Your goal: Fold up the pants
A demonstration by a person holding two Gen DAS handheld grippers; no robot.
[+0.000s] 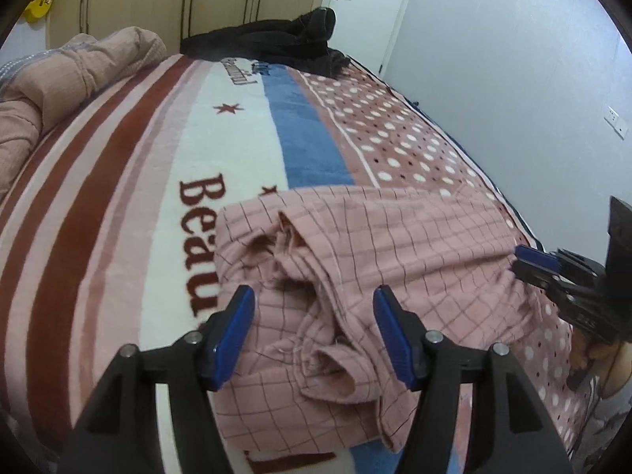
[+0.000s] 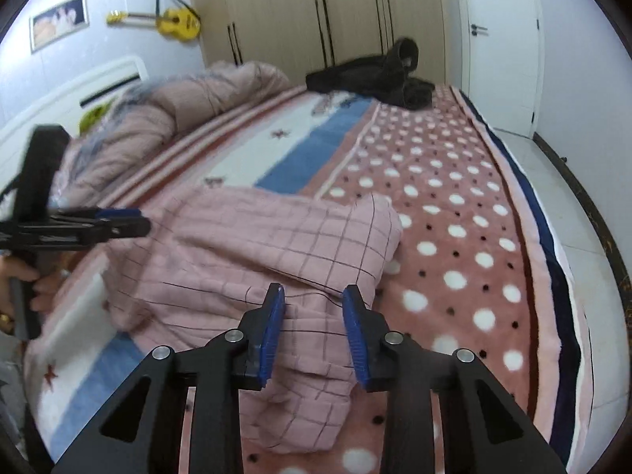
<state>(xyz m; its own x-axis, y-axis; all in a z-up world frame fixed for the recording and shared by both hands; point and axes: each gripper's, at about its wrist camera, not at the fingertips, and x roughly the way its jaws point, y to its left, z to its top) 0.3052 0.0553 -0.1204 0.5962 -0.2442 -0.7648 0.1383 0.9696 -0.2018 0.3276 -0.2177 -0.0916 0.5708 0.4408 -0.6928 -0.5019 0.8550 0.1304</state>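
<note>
Pink checked pants [image 1: 395,245] lie bunched and partly folded on the patterned bed blanket [image 1: 118,197]. My left gripper [image 1: 314,296] is open, hovering over the rumpled waistband end of the pants. My right gripper [image 2: 314,294] is open with a fold of the pants [image 2: 256,237] between and under its blue pads. The right gripper also shows at the right edge of the left wrist view [image 1: 533,256], and the left gripper at the left of the right wrist view [image 2: 130,219], both low over the fabric.
A dark garment [image 1: 276,39] lies at the far end of the bed. A pink quilt [image 1: 71,75] is heaped at the far left. Wardrobe doors [image 2: 316,8] and a white door [image 2: 501,39] stand behind. The bed's right edge [image 2: 561,276] drops to a tiled floor.
</note>
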